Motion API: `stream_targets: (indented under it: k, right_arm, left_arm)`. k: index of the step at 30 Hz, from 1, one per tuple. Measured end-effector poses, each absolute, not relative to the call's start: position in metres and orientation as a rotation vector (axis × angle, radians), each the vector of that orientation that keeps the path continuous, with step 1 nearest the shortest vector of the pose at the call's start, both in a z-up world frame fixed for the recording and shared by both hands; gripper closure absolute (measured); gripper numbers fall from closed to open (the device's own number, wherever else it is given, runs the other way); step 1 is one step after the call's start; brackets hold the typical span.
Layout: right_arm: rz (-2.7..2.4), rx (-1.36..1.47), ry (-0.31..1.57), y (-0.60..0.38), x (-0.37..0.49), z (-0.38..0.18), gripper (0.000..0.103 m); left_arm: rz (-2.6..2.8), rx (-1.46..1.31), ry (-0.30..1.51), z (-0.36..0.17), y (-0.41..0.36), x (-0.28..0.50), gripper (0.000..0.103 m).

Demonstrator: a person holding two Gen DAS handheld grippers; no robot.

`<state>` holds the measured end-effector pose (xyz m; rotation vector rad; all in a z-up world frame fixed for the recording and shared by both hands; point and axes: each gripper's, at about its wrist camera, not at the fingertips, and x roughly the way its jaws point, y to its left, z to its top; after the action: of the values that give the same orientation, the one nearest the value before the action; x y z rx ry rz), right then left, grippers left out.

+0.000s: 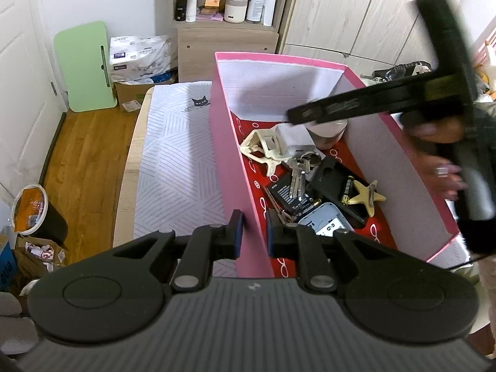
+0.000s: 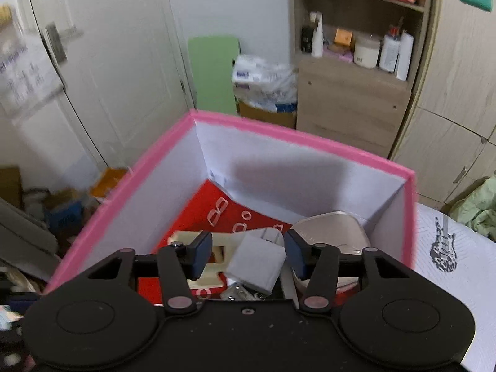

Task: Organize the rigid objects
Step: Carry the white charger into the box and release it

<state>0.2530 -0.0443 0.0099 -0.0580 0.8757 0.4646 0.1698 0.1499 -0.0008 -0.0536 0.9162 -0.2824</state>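
Observation:
A pink box (image 1: 231,142) with a red floor stands on the bed. In it lie a white charger (image 1: 294,141), a cream clip (image 1: 263,150), keys (image 1: 299,173), a black case (image 1: 333,183) with a battery (image 1: 347,190), a cream star (image 1: 370,197) and a phone (image 1: 328,221). My left gripper (image 1: 254,232) straddles the box's near left wall, its jaws a little apart, not pressing it. My right gripper (image 2: 248,255) is open above the charger (image 2: 255,265), inside the box (image 2: 297,138); it also shows in the left wrist view (image 1: 341,108). A white round lid (image 2: 331,226) lies beyond.
The bed sheet (image 1: 176,167) stretches left of the box. A wooden shelf unit (image 1: 228,9) with bottles and jars stands behind, wardrobes (image 1: 372,9) to its right. A green board (image 1: 86,65), bags, a bin (image 1: 34,214) and boxes crowd the wooden floor at left.

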Motion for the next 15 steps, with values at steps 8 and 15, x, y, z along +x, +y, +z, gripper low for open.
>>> stream_targets:
  k: [8,15]
  right_arm:
    - [0.527,0.052,0.73,-0.09,0.185,0.053,0.041]
    - [0.568,0.119,0.662,-0.114,0.152,0.058,0.039]
  left_arm:
    - [-0.242,-0.069,0.923,0.004,0.147,0.168,0.09]
    - [-0.181,-0.068,0.852,0.022,0.14,0.146,0.09]
